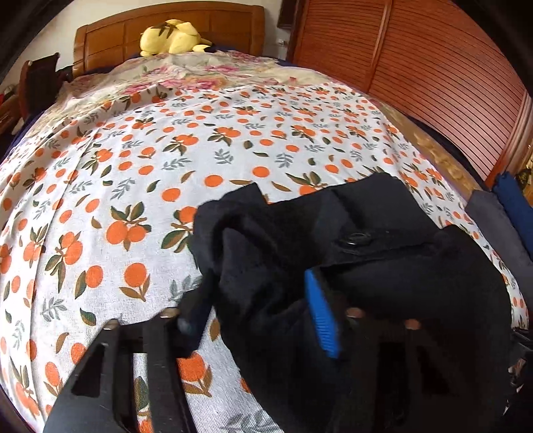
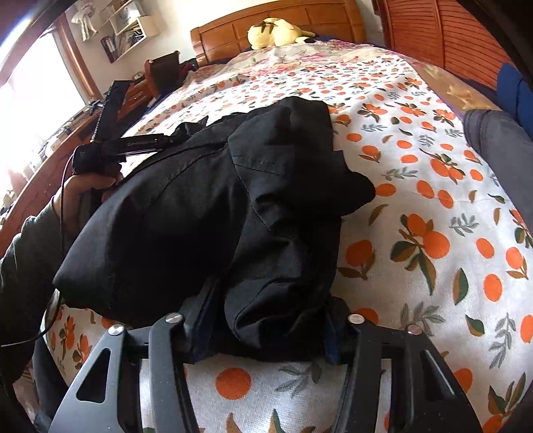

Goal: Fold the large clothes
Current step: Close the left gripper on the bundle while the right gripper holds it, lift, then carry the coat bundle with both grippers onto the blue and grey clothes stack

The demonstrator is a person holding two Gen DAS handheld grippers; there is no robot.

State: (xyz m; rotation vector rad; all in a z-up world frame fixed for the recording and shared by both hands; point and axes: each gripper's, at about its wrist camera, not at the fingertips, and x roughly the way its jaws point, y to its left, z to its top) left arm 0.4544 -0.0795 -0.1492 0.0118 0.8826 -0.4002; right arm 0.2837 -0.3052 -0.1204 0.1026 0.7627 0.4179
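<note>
A black garment (image 2: 200,206) with a button (image 1: 356,239) lies bunched on the bed's orange-print sheet (image 1: 166,160). My left gripper (image 1: 263,309) has black cloth (image 1: 383,259) between its blue-padded fingers (image 1: 321,316), which stand fairly wide; it also shows in the right wrist view (image 2: 140,145), held by a hand at the garment's left side. My right gripper (image 2: 266,319) has a thick fold of the same garment between its fingers at the near edge. How firmly either one grips is hidden by cloth.
A yellow plush toy (image 1: 171,36) lies at the wooden headboard (image 1: 166,30). A floral cover (image 1: 200,71) covers the far end of the bed. A slatted wooden wardrobe (image 1: 433,66) stands on the right. Grey and blue cloth (image 2: 499,140) lies at the bed's right edge.
</note>
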